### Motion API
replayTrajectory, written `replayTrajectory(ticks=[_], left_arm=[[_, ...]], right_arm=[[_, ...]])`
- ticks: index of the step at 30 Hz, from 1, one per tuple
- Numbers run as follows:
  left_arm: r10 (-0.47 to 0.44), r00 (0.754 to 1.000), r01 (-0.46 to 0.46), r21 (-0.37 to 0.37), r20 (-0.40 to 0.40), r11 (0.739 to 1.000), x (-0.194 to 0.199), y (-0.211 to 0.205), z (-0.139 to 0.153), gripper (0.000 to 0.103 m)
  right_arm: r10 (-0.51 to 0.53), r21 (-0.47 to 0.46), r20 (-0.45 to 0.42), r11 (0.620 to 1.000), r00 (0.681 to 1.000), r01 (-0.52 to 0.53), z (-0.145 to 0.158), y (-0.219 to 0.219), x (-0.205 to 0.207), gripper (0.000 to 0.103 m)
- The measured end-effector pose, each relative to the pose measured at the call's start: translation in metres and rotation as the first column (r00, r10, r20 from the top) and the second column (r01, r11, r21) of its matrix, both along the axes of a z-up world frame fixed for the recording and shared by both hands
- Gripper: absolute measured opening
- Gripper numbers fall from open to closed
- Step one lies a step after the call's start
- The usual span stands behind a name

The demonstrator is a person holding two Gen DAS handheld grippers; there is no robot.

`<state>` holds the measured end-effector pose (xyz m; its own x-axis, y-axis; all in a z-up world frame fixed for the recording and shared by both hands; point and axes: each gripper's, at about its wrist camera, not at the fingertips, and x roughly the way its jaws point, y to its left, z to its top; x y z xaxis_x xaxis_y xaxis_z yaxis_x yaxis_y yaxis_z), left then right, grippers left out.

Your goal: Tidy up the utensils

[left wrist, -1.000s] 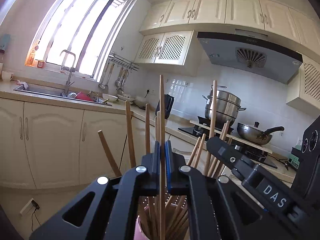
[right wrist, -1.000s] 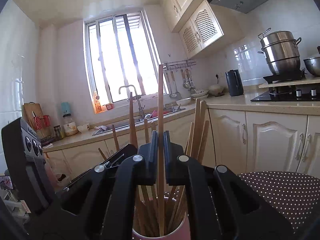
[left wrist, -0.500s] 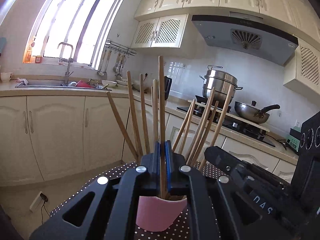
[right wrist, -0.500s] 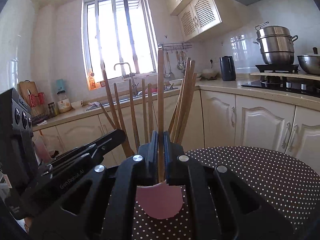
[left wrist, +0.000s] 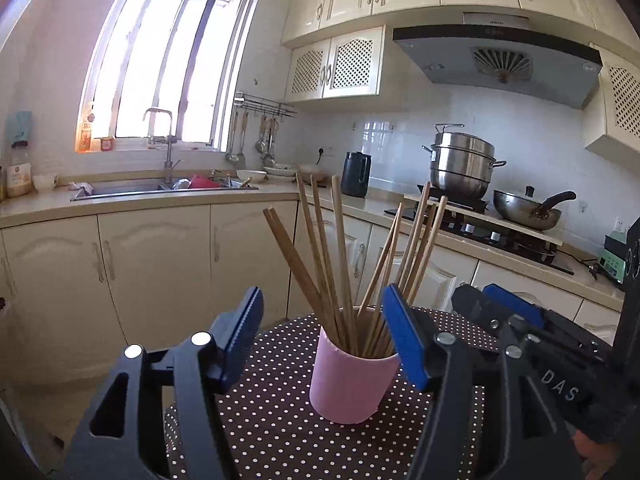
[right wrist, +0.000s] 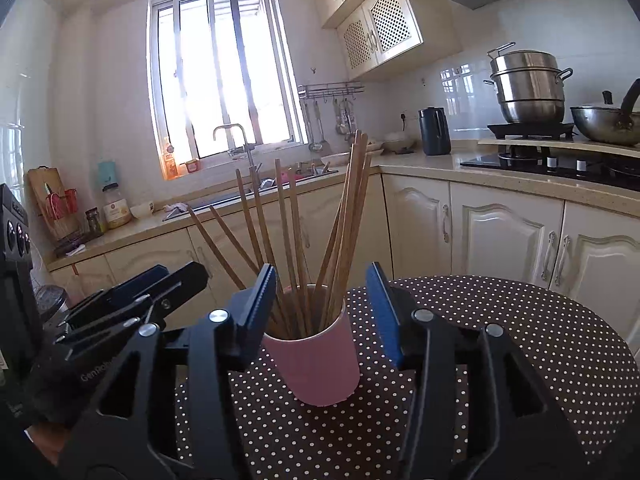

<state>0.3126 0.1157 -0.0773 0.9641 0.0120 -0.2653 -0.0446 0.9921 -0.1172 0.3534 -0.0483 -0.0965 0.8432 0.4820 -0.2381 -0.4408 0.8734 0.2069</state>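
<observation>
We see left hand-held gripper [left wrist: 326,338] spread wide, empty | pink cup [left wrist: 350,380] of wooden chopsticks [left wrist: 332,252] upright on polka-dot desk [left wrist: 272,408], at 12 o'clock between both jaw pairs | right hand-held gripper [right wrist: 324,312] spread, empty.

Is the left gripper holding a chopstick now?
No, the left gripper is open, and the chopsticks stand free in the pink cup.

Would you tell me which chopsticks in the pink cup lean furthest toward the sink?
The touching pair on the sink side of the pink cup; the others stand steeper.
</observation>
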Motion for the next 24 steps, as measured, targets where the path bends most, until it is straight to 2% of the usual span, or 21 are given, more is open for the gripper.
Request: replayTrajectory(ticks=[3,6,9,15,20,24], left_arm=[[0.019,1.0,-0.02,0.044,0.023,0.999,-0.024,-0.003,0.008,0.068],[0.035,0.998,-0.038,0.067,0.045,0.997,-0.046,-0.007,0.018,0.073],[0.048,0.996,-0.052,0.063,0.069,0.997,-0.074,-0.008,0.026,0.078],[0.054,0.992,-0.062,0.067,0.112,0.996,-0.128,-0.012,0.04,0.083],[0.009,0.991,-0.02,0.083,0.133,0.996,-0.173,-0.02,0.049,0.086],[-0.004,0.99,-0.002,0.038,0.138,0.999,-0.209,-0.02,0.054,0.088]], right_arm=[[-0.014,0.005,0.012,1.0,1.0,0.014,0.006,-0.008,-0.021,0.047],[-0.037,0.006,0.029,0.999,0.999,0.036,0.011,-0.017,-0.045,0.054],[-0.044,0.017,0.024,0.999,0.999,0.043,0.011,-0.023,-0.071,0.057],[-0.103,-0.01,0.087,0.994,0.991,0.105,0.023,-0.033,-0.135,0.07],[-0.126,-0.015,0.147,0.991,0.981,0.13,0.032,-0.04,-0.185,0.078],[-0.14,0.0,0.148,0.99,0.979,0.141,0.034,-0.046,-0.215,0.079]])
